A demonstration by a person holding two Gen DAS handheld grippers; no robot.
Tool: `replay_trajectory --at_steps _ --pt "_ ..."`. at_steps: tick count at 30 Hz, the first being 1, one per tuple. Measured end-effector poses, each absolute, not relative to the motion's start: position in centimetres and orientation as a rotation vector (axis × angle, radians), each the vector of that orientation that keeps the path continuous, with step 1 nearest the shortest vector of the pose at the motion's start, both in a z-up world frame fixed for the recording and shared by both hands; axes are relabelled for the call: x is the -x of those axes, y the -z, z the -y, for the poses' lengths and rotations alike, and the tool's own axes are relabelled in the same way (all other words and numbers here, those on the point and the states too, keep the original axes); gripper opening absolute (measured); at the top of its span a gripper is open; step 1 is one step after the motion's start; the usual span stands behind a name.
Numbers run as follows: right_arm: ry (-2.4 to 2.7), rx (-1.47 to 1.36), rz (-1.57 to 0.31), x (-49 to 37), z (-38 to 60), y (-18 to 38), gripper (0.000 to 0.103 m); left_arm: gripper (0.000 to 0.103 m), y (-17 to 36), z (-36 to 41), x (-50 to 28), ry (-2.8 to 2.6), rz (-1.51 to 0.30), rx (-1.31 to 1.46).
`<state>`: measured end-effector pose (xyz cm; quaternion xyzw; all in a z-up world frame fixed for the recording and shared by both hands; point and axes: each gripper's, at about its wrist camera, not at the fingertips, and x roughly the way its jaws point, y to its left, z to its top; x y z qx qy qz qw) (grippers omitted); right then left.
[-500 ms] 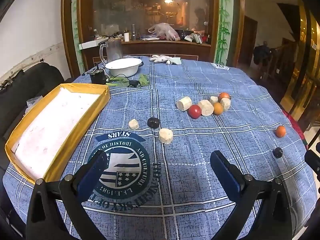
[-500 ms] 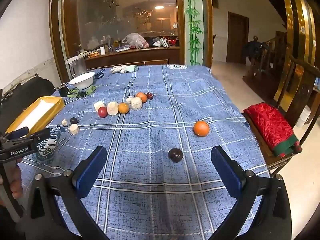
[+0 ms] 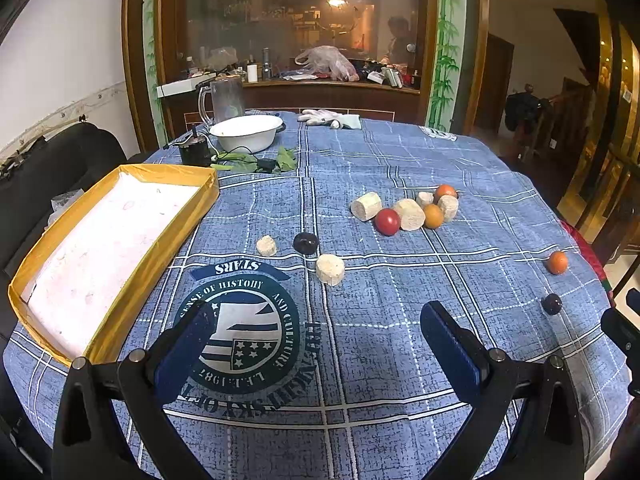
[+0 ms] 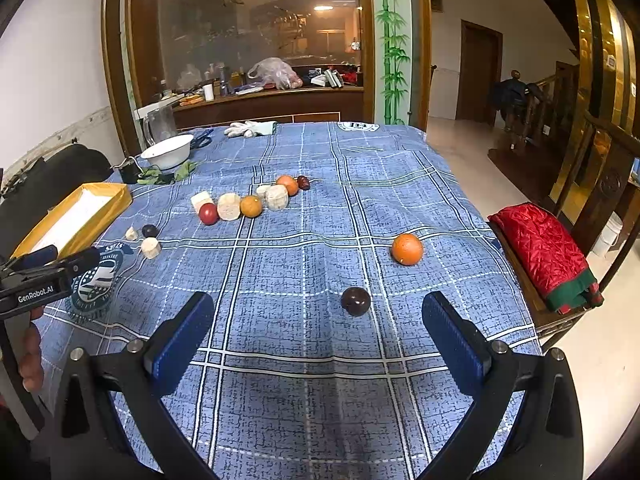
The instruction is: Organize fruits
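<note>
Corn chunk (image 3: 366,206) — axis crosswise

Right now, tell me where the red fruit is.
The red fruit sits mid-table in the left wrist view, at the left end of the cluster, touching a pale cut chunk on its right, with another chunk just behind it.

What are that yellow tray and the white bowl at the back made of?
The yellow tray looks like cardboard: thin folded walls, matte, with a white, possibly foam, liner. The white bowl looks like enamelled metal or plastic: glossy with a thin rolled rim.
</note>
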<state>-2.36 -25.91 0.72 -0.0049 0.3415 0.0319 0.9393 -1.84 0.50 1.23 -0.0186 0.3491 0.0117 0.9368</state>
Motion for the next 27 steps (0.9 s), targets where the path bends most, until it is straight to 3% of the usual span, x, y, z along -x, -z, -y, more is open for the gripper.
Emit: replay_trajectory --at_steps 27 --pt "-0.094 0.019 -0.728 1.8 24.9 0.4 0.103 0.102 -0.8 -0.7 1.9 -0.016 -0.716 0.048"
